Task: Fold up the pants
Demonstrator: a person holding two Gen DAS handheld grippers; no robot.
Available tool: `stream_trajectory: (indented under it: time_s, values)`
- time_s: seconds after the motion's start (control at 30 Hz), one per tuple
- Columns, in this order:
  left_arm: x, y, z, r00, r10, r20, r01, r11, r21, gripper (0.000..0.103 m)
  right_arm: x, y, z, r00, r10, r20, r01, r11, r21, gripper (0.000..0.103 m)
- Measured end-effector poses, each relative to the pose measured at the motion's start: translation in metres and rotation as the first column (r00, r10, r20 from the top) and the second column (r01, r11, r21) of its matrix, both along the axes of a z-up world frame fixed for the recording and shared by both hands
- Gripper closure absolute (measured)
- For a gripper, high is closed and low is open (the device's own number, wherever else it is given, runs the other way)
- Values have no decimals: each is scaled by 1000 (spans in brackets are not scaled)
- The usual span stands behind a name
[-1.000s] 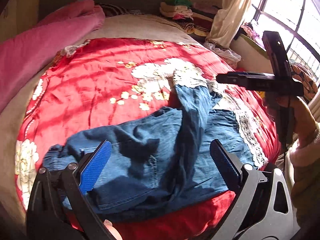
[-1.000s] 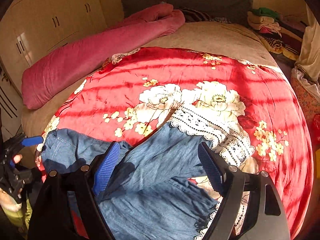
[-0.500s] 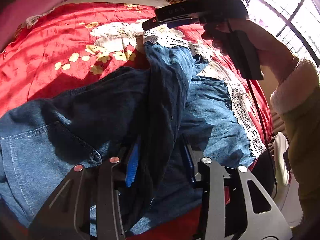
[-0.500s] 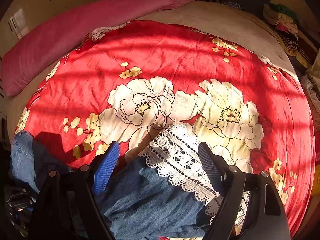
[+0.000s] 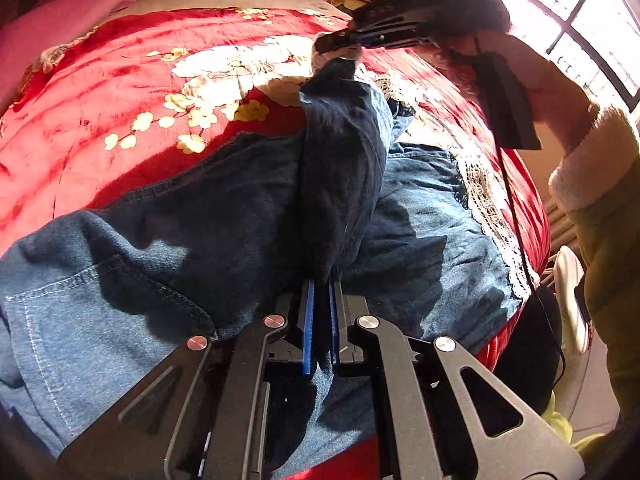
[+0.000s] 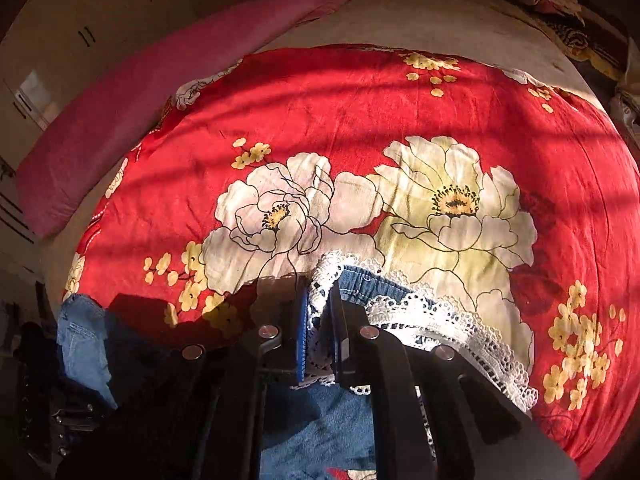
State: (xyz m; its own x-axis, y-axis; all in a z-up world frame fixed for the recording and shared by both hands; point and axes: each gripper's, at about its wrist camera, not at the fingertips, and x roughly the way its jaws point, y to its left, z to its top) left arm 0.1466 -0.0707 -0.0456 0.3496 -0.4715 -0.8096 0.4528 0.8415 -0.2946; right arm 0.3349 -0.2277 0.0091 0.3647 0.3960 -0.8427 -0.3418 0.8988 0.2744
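Blue denim pants (image 5: 168,216) with white lace hems (image 5: 484,196) lie on the red flowered bedspread (image 5: 100,92). My left gripper (image 5: 320,284) is shut on a raised ridge of one leg near its upper part. My right gripper (image 6: 320,300) is shut on that leg's lace hem (image 6: 432,316); it also shows in the left wrist view (image 5: 340,46), pinching the far end of the same leg. The leg runs as a fold between the two grippers. The other leg (image 5: 432,216) lies flat at the right.
A pink blanket (image 6: 132,96) lies along the bed's left side. Folded clothes (image 6: 560,4) are stacked at the far right near the headboard. A window (image 5: 592,32) is at the right. The bed's near edge runs just below the pants.
Both grippers have gone from open to shut. The left closed on the leg's ridge, the right moved forward over the hem and closed on the lace.
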Motion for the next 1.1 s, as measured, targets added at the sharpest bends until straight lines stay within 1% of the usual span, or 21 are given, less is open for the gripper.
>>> stream_trajectory:
  time_s: [0.17,0.27,0.33,0.4,0.57,0.67,0.7,0.77,0.87,0.93,1.03,1.1]
  values:
    - [-8,17,14,999,6,44,-7,1000,24,102,-74,-53,45,993,-95,63,87,990,109,95]
    - [-14,26,18,998,-4,62,2,999,39,102,-125,-77,56,986,-148,82,135,979,150,95]
    - [-19,29,20,997,-24,73,20,999,50,102,-158,-88,55,981,-177,77,162,973,165,95]
    - [-27,27,20,995,-58,83,52,997,63,102,-187,-97,47,979,-191,66,179,971,161,95]
    - [-47,18,8,989,-124,83,115,989,98,102,-244,-111,10,974,-226,-7,223,960,168,95]
    - [-55,14,1,986,-143,87,132,983,127,102,-267,-111,-8,974,-225,-27,226,961,157,94]
    - [-57,14,-1,986,-144,88,132,983,129,102,-273,-109,-12,975,-219,-31,221,964,148,92]
    - [-57,14,-3,987,-139,87,127,983,129,101,-282,-106,-18,977,-210,-28,212,969,124,91]
    - [-56,13,-7,987,-133,93,120,984,133,101,-286,-108,-28,975,-218,-42,222,964,146,91]
    - [-56,12,-9,987,-131,92,119,984,131,101,-287,-110,-29,975,-220,-37,224,962,158,92]
    - [-58,15,-8,989,-130,73,121,986,116,102,-292,-115,-22,979,-203,-38,206,962,179,94]
    - [-63,20,-2,985,-149,87,139,984,114,103,-297,-118,-15,981,-194,-30,196,967,161,94]
